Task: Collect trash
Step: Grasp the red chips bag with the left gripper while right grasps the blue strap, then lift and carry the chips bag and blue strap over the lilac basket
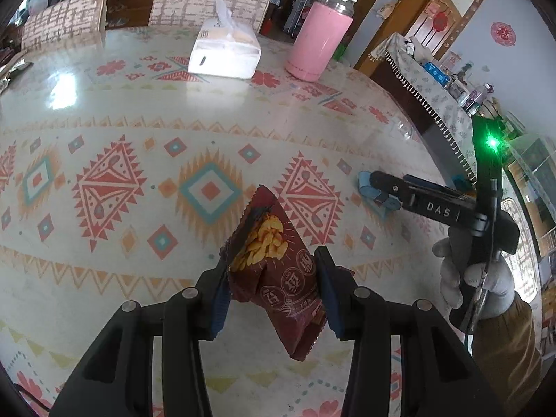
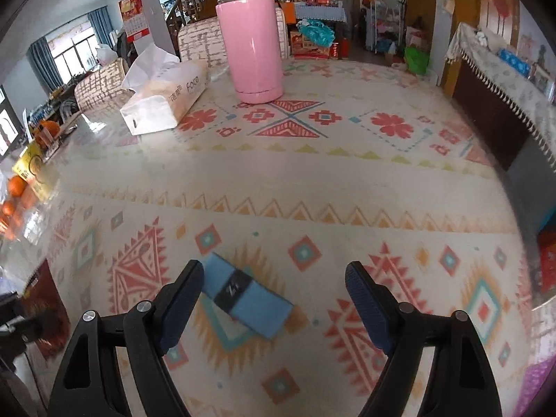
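Dining table (image 2: 347, 180) under a glossy cloth printed with coral and teal geometric motifs; household clutter behind. Left gripper (image 1: 274, 288): clamped across a crumpled dark-red foil snack packet (image 1: 274, 271), held clear of the cloth, one corner pointing up and away. Right gripper (image 2: 274, 295): jaws spread wide, holding nothing, poised just above the cloth. Flat light-blue wrapper with a black centre band (image 2: 243, 295): lying on the cloth between and just ahead of the right fingertips, nearer the left one; long axis diagonal, far-left to near-right, oblique to the jaw line. Nearer hand for this piece: right. Likely need: slight wrist turn before closing. Behind, well apart: tall pink insulated flask (image 2: 253, 45) and white soft-pack tissues (image 2: 163, 100).
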Motion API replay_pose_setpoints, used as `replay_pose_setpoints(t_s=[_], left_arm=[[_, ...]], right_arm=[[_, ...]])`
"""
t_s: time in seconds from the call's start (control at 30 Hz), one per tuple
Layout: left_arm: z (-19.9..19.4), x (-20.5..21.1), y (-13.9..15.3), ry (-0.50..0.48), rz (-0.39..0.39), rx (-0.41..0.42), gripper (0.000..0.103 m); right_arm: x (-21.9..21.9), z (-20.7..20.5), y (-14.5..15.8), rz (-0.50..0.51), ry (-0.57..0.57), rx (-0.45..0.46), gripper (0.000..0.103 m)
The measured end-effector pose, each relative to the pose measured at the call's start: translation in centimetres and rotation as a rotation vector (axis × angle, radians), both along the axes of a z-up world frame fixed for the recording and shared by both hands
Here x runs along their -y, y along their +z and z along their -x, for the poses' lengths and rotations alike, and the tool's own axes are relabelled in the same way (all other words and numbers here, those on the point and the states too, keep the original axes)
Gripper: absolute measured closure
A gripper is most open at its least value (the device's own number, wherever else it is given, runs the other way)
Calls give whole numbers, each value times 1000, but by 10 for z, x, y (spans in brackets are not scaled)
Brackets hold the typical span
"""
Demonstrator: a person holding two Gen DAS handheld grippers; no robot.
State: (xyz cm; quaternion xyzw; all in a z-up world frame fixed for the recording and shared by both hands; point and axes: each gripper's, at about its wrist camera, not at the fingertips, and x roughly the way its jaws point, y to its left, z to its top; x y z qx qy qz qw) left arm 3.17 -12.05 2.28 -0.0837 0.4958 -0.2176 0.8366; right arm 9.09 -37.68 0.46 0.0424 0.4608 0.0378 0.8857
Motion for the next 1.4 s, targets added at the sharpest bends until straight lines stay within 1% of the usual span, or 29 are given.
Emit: replay_pose_setpoints(t_s=[0.07, 0.13, 0.2, 0.3, 0.37, 0.4, 0.43, 0.47, 0.53, 0.63, 0.7, 0.9, 1.0, 1.17, 1.3, 1.4], left_arm=[[-1, 1, -3, -1, 1, -9, 59], [-1, 1, -4, -3, 2, -17, 59], [-1, 3, -5, -5, -3, -19, 59], [-2, 4, -7, -6, -6, -22, 59], [-3, 4, -7, -5, -6, -23, 59], [-3, 3, -7, -4, -5, -23, 59], [-3, 3, -7, -4, -4, -22, 59], [-3, 3, -7, -2, -3, -22, 59], [-3, 2, -7, -2, -1, -23, 59], [-3, 2, -7, -6, -2, -25, 59], [-3, 3, -8, -12, -3, -27, 59], [0, 6, -5, -23, -6, -10, 59], [3, 7, -2, -26, -4, 3, 59], [11, 9, 6, -27, -7, 44, 59], [17, 12, 10, -18, -38, 85, 59], [23, 16, 15, -1, -80, 137, 59]], right_arm=[[-3, -1, -1, -10, 9, -1, 17], [-7, 1, 0, -12, 15, 6, 28], [-13, 5, 2, -17, 19, 12, 34], [-21, 8, 1, -6, 30, 6, 35], [-27, 10, -2, -9, 38, -6, 45], [-29, 11, -2, 11, 33, -2, 60], [-33, 13, -2, 33, 33, -1, 81], [-34, 14, -2, 31, 35, -6, 86], [-35, 19, -2, 26, 25, -17, 87], [-40, 29, -2, 57, 36, -22, 86], [-42, 37, -3, 81, 21, -18, 86], [-44, 56, -2, 94, 3, -13, 86], [-47, 77, 4, 102, -18, 15, 87], [-53, 127, 20, 62, -64, 84, 87], [-62, 167, 29, 10, -90, 140, 86], [-66, 188, 34, 14, -110, 171, 86]])
